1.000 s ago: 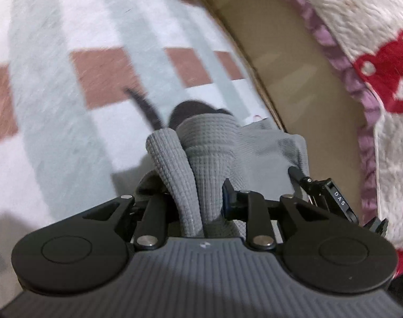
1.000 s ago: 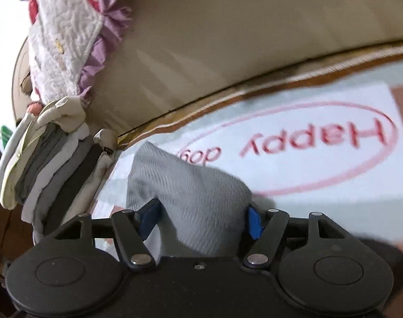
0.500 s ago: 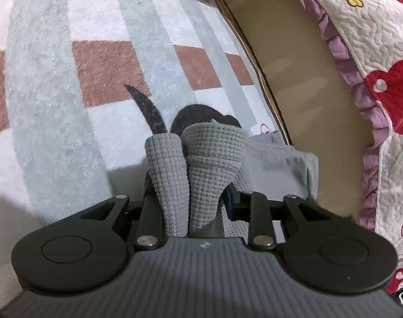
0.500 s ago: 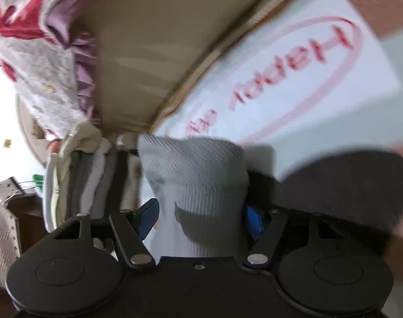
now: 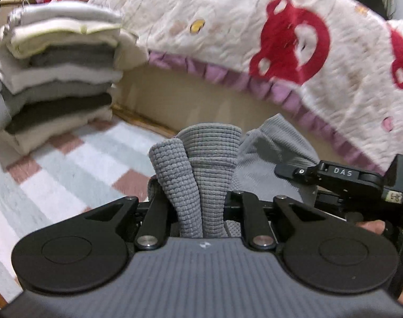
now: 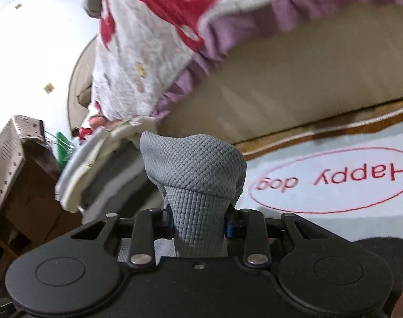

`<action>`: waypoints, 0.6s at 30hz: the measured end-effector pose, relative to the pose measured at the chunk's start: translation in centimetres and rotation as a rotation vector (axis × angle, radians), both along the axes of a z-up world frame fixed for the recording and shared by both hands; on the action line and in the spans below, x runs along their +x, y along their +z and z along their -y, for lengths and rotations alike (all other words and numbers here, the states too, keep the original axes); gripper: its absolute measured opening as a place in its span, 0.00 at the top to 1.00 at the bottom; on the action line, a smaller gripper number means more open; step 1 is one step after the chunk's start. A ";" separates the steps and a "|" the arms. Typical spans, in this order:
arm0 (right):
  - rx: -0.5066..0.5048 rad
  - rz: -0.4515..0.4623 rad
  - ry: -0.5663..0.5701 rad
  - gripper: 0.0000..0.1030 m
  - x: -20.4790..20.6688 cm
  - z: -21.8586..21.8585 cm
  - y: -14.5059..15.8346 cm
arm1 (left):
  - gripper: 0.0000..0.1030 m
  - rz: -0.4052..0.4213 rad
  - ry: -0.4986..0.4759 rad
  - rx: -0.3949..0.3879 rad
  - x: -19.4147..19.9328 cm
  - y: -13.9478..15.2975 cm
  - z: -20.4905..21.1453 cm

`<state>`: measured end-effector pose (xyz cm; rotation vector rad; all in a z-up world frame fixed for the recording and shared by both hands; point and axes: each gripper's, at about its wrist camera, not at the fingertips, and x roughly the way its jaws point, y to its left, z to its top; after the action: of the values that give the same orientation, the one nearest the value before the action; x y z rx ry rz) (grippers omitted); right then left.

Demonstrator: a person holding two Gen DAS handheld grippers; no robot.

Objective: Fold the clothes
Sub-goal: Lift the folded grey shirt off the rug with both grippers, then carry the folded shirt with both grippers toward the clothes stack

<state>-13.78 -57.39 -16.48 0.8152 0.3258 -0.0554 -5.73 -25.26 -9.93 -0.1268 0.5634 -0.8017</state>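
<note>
A grey garment (image 5: 209,175) was held bunched above the rug (image 5: 69,175), clamped in both the left gripper (image 5: 201,209) and the right gripper (image 6: 198,222), apparently near the stack of folded clothes (image 5: 56,79).

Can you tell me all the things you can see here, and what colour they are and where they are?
grey garment: one, grey waffle knit, bunched and held in both grippers
stack of folded clothes: one pile, cream, grey and dark layers, on the rug at left
rug: one, white, grey and brownish checks, with "Happy dog" in red, on the floor
quilt: one, white with red shapes and a purple frill, hanging above the rug
left gripper: one, black, shut on the garment
right gripper: one, black with blue pads, shut on the garment
</note>
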 end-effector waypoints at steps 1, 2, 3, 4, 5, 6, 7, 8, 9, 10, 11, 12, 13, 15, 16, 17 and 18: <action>-0.019 -0.013 0.007 0.64 0.1 -0.5 1.0 | 0.86 0.010 -0.004 -0.016 0.0 0.7 -0.7; -0.044 -0.030 0.017 0.64 0.4 -1.1 2.0 | 0.86 0.001 0.004 -0.039 0.3 1.2 -1.6; -0.065 -0.042 0.027 0.64 0.8 -1.7 3.1 | 0.86 -0.009 0.016 -0.062 0.6 1.7 -2.5; -0.079 -0.045 0.036 0.64 1.0 -2.2 4.2 | 0.86 -0.021 0.031 -0.092 0.9 2.3 -3.6; -0.096 -0.040 0.042 0.65 1.4 -2.8 5.5 | 0.86 -0.031 0.045 -0.129 1.3 3.1 -4.8; -0.121 -0.029 0.046 0.65 2.1 -3.6 7.1 | 0.86 -0.040 0.058 -0.166 1.7 3.9 -6.0; -0.148 -0.029 0.058 0.65 3.0 -4.5 9.0 | 0.86 -0.039 0.067 -0.206 2.0 4.9 -7.3; -0.169 -0.038 0.078 0.65 4.0 -5.3 11.1 | 0.86 -0.021 0.074 -0.250 2.2 6.1 -8.7; -0.188 -0.044 0.104 0.65 4.9 -6.1 13.5 | 0.86 -0.004 0.084 -0.285 2.3 7.3 -9.8; -0.209 -0.048 0.134 0.65 5.8 -6.8 16.2 | 0.86 0.007 0.095 -0.312 2.4 8.4 -10.8; -0.235 -0.052 0.164 0.65 6.7 -7.7 18.8 | 0.86 0.017 0.106 -0.338 2.6 9.5 -11.8; -0.266 -0.057 0.195 0.65 7.6 -8.6 21.4 | 0.86 0.023 0.112 -0.365 2.8 10.5 -12.7; -0.297 -0.065 0.222 0.65 8.5 -9.5 23.7 | 0.86 0.030 0.112 -0.381 3.5 11.5 -13.4; -0.351 -0.096 0.260 0.65 10.2 -11.3 27.8 | 0.86 0.055 0.114 -0.390 5.5 13.4 -14.4; -0.374 -0.111 0.272 0.65 11.2 -12.3 29.5 | 0.86 0.068 0.115 -0.394 6.5 14.3 -15.0; -0.396 -0.120 0.279 0.65 12.0 -13.2 30.8 | 0.86 0.081 0.116 -0.399 7.4 15.2 -15.5; -0.420 -0.122 0.278 0.65 12.8 -14.1 32.2 | 0.86 0.094 0.117 -0.403 8.4 16.2 -16.1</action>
<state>-0.98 -43.29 15.74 0.3460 0.5197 0.0855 2.70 -9.17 6.23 -0.4855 0.2967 -0.7945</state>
